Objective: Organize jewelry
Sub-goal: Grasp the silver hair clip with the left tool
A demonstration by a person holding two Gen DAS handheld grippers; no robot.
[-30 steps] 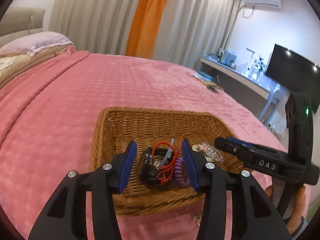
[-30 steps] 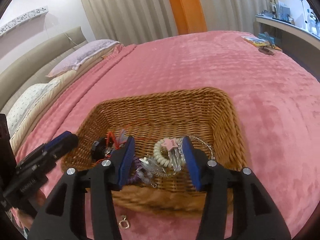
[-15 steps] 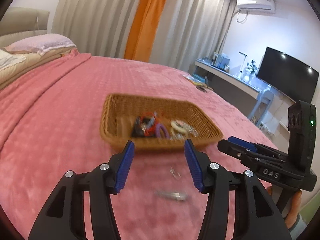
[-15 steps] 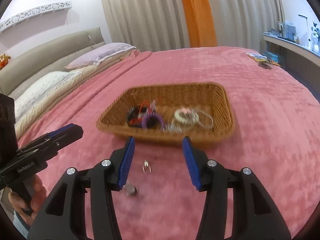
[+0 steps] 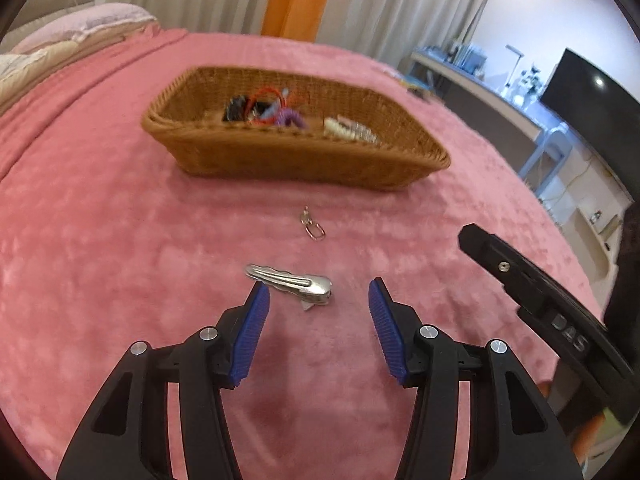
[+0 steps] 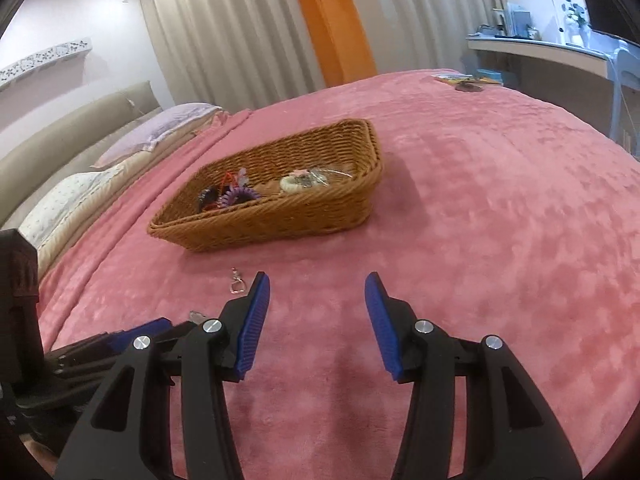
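Note:
A wicker basket (image 5: pixel 280 156) (image 6: pixel 280 216) sits on the pink bed and holds hair ties, a red cord and beaded bracelets (image 5: pixel 272 114). A silver hair clip (image 5: pixel 292 284) lies on the blanket just ahead of my left gripper (image 5: pixel 318 300), which is open and empty, its tips either side of the clip. A small metal clasp (image 5: pixel 312 226) (image 6: pixel 237 283) lies between the clip and the basket. My right gripper (image 6: pixel 316 300) is open and empty over bare blanket; it shows at the right of the left wrist view (image 5: pixel 532 292).
The pink blanket (image 6: pixel 500 220) covers the whole bed. Pillows (image 6: pixel 132 148) and a headboard lie at the far left. A desk with small items (image 6: pixel 540 48) and a TV (image 5: pixel 592 104) stand past the bed's right edge. Curtains hang behind.
Both grippers have pulled back from over the basket and dropped toward the blanket. The left gripper now sits right at the silver hair clip.

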